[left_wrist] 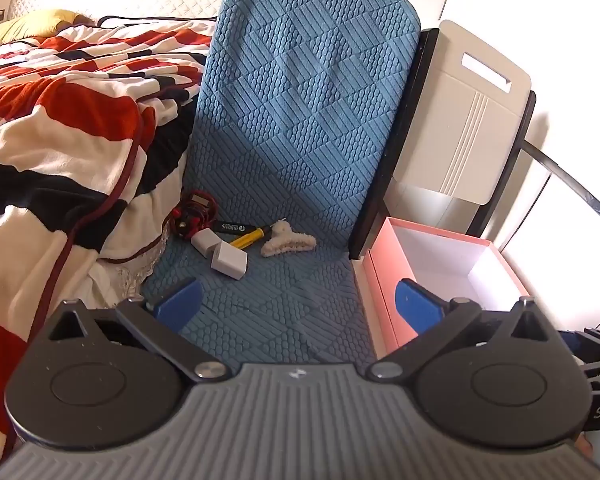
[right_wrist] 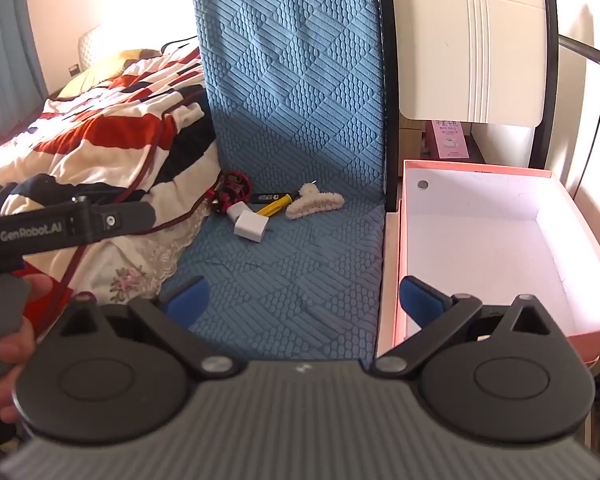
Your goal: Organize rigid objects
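A small heap lies on the blue textured chair seat (left_wrist: 284,304), next to the bedding. It holds a red and black cable bundle (left_wrist: 192,214), a black pen (left_wrist: 230,227), a yellow marker (left_wrist: 249,238), two white chargers (left_wrist: 229,263) and a fluffy cream hair claw (left_wrist: 288,240). The right wrist view shows the same heap: cable bundle (right_wrist: 230,196), chargers (right_wrist: 252,227), yellow marker (right_wrist: 275,205), hair claw (right_wrist: 315,202). My left gripper (left_wrist: 298,304) hangs open over the seat's front. My right gripper (right_wrist: 304,298) is open too, one finger over the pink box (right_wrist: 492,256). Neither holds anything.
The pink box (left_wrist: 384,280) stands right of the seat, white inside, with a small grey disc (right_wrist: 423,185) on its far wall. A red, white and black blanket (left_wrist: 68,128) covers the bed at left. A cream folding chair back (left_wrist: 464,120) stands behind the box. A hand (right_wrist: 4,344) holds the left gripper's handle.
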